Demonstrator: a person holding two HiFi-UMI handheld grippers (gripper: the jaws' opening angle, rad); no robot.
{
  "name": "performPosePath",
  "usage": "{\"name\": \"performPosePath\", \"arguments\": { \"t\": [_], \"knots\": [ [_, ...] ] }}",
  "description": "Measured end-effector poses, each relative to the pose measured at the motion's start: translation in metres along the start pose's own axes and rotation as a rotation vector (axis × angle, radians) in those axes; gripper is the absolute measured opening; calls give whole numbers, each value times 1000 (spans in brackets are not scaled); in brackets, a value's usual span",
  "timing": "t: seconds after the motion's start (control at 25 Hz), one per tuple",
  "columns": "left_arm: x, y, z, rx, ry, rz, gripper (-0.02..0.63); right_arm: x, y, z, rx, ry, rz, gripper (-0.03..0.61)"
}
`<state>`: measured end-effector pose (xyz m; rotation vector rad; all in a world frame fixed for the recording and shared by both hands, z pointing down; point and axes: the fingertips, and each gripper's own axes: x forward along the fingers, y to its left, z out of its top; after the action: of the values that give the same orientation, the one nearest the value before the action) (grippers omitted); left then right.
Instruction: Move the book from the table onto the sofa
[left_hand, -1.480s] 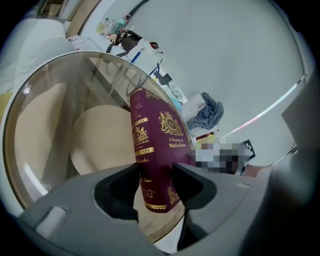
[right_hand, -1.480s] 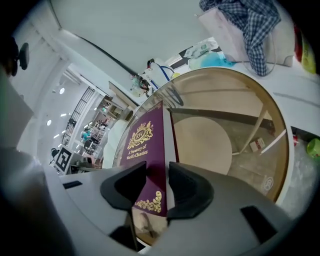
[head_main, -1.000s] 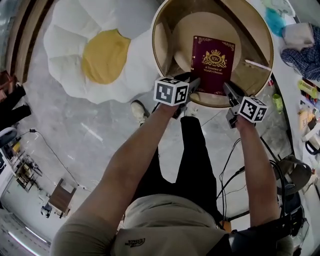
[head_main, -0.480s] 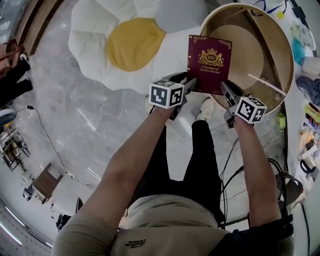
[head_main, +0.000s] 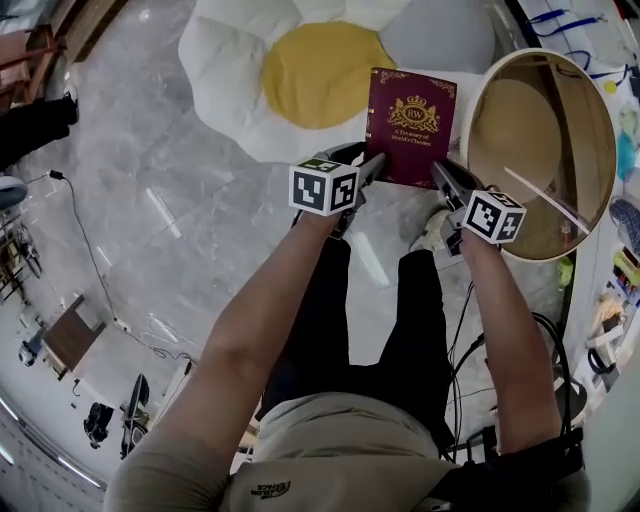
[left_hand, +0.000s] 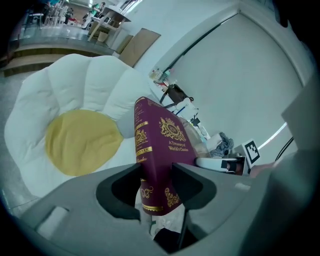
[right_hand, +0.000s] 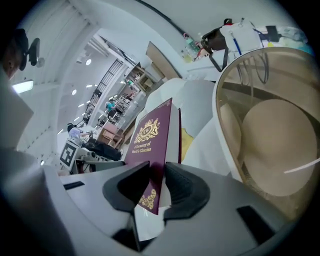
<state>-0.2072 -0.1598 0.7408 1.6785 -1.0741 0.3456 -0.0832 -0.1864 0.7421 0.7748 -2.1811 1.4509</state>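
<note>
A dark red book (head_main: 410, 127) with gold print is held up in the air between both grippers. My left gripper (head_main: 374, 168) is shut on its near left corner at the spine, and the book (left_hand: 160, 150) stands between its jaws. My right gripper (head_main: 442, 176) is shut on the near right corner, with the book (right_hand: 150, 145) clamped between its pads. The book hangs over the edge of the white flower-shaped sofa (head_main: 230, 60) with a yellow centre (head_main: 320, 75). The round wooden table (head_main: 545, 150) lies to the right of the book.
The grey marble floor (head_main: 150, 220) spreads left of the person's legs (head_main: 390, 300). Cables run across the floor at left and lower right. A cluttered bench (head_main: 615, 290) runs along the right edge. Small furniture stands at the far lower left.
Both grippers carried the book leftwards off the round table and over the edge of the white sofa. The table now sits to the right of the book. Both grips are unchanged.
</note>
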Motion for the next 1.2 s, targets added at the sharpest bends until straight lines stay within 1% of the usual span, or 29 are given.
{"name": "performPosePath", "arguments": {
  "t": [0.16,0.28,0.48,0.68,0.96,1.2],
  "knots": [
    [-16,48,-3,-25,-6,9,189,45,18,-12,-13,37,-5,106],
    [-14,70,-9,-36,-6,8,189,67,17,-20,-21,59,-9,107],
    [7,106,-23,-48,3,-4,189,101,-3,-35,-20,72,-26,107],
    [35,134,-39,-82,-14,-25,189,127,-30,-50,-16,82,-36,107],
    [80,169,-65,-98,-14,-55,189,159,-74,-71,-52,105,-33,107],
    [115,191,-77,-146,-21,-110,189,175,-99,-77,-54,101,-54,109]
  ]
}}
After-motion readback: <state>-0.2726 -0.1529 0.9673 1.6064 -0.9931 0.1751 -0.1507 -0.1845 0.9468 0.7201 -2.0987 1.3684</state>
